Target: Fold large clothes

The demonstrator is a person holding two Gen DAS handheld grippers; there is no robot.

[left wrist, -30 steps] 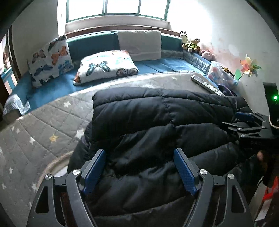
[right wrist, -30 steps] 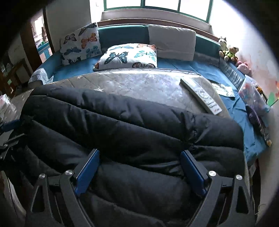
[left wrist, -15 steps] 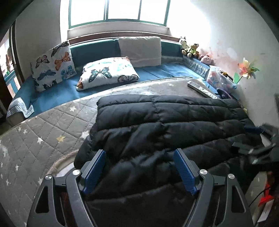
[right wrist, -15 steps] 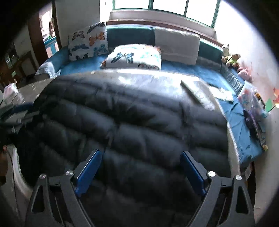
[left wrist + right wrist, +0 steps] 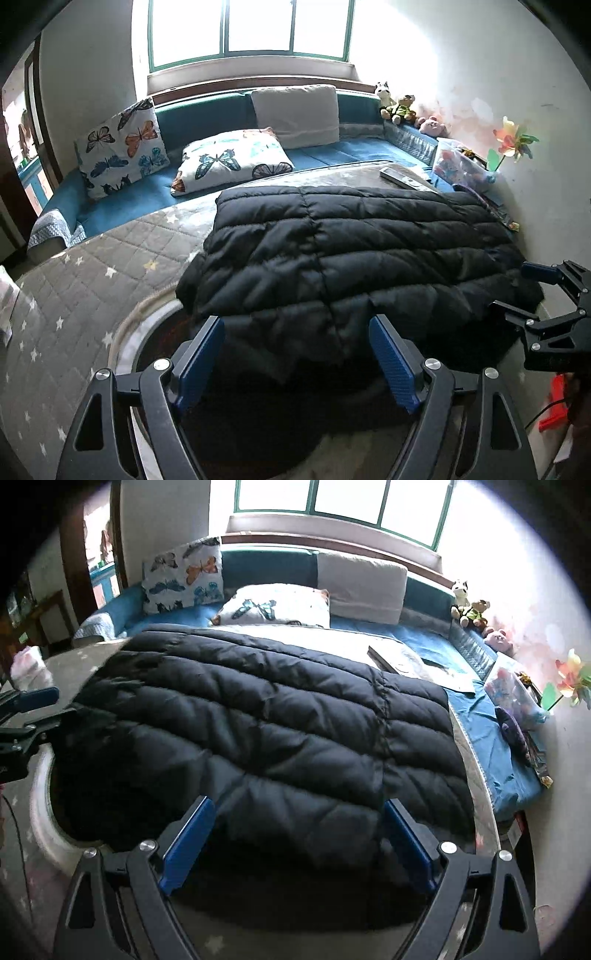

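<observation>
A black quilted puffer jacket (image 5: 351, 254) lies folded and flat on the grey star-patterned bed cover (image 5: 92, 280); it also fills the right wrist view (image 5: 266, 738). My left gripper (image 5: 295, 354) is open and empty, held above the jacket's near edge. My right gripper (image 5: 295, 842) is open and empty, also above the jacket's near edge. The right gripper shows at the right edge of the left wrist view (image 5: 532, 291), beside the jacket's right end. The left gripper shows at the left edge of the right wrist view (image 5: 26, 716).
Butterfly pillows (image 5: 229, 158) and a grey cushion (image 5: 295, 110) lie at the back on the blue mattress (image 5: 351, 151). A remote-like flat object (image 5: 400, 177) lies behind the jacket. Plush toys (image 5: 399, 107), a clear bag (image 5: 458, 166) and a pinwheel (image 5: 513, 140) stand by the right wall.
Both grippers have pulled back and up from the jacket. The jacket has dropped from a raised bulge and now lies flat on the bed.
</observation>
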